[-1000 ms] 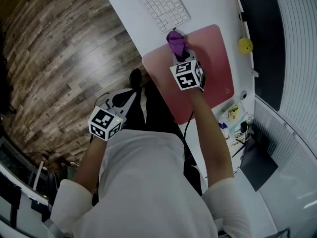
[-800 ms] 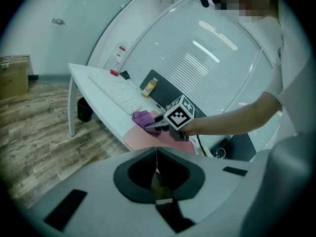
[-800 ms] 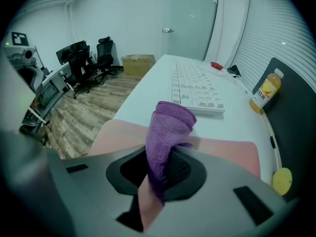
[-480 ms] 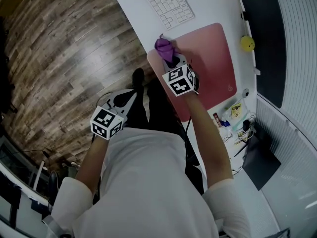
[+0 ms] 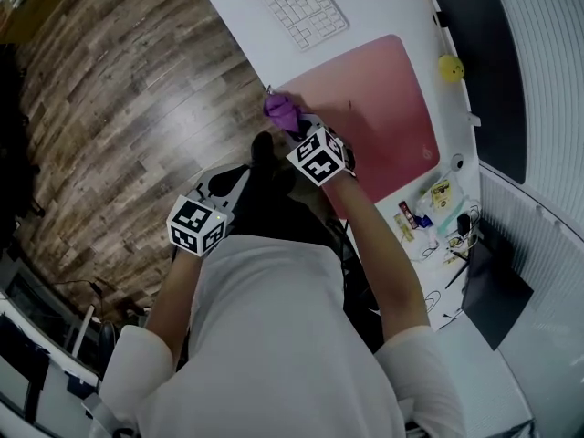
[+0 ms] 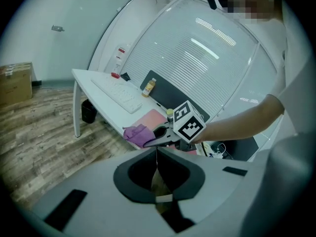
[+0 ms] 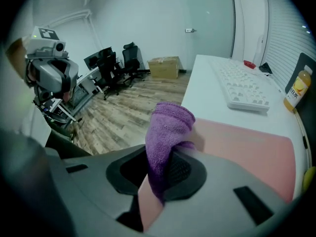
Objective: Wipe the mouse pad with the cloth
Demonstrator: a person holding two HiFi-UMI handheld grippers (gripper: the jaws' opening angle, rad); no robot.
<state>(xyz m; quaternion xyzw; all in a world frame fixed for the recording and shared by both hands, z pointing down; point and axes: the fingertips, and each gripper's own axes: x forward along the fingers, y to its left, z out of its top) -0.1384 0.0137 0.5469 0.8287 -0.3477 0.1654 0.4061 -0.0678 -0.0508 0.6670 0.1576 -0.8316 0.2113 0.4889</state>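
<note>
A pink mouse pad (image 5: 383, 117) lies on the white desk (image 5: 365, 7), its near corner at the desk's front edge. My right gripper (image 5: 290, 128) is shut on a bunched purple cloth (image 5: 279, 109), which rests at that near-left corner of the pad. In the right gripper view the cloth (image 7: 167, 132) stands up between the jaws over the pad (image 7: 247, 147). My left gripper (image 5: 228, 182) hangs off the desk above the wooden floor; its jaws are closed with nothing in them. The left gripper view shows the cloth (image 6: 138, 132) and the pad (image 6: 150, 118) from the side.
A white keyboard (image 5: 297, 5) lies beyond the pad. A yellow ball (image 5: 450, 67) sits by the dark panel (image 5: 474, 53) at the desk's back. Small items and cables (image 5: 429, 208) lie to the pad's right. An orange-drink bottle (image 7: 296, 89) stands at the back.
My right gripper has dragged the cloth from the pad's far-left part toward the near-left corner at the desk edge. The left gripper has stayed put.
</note>
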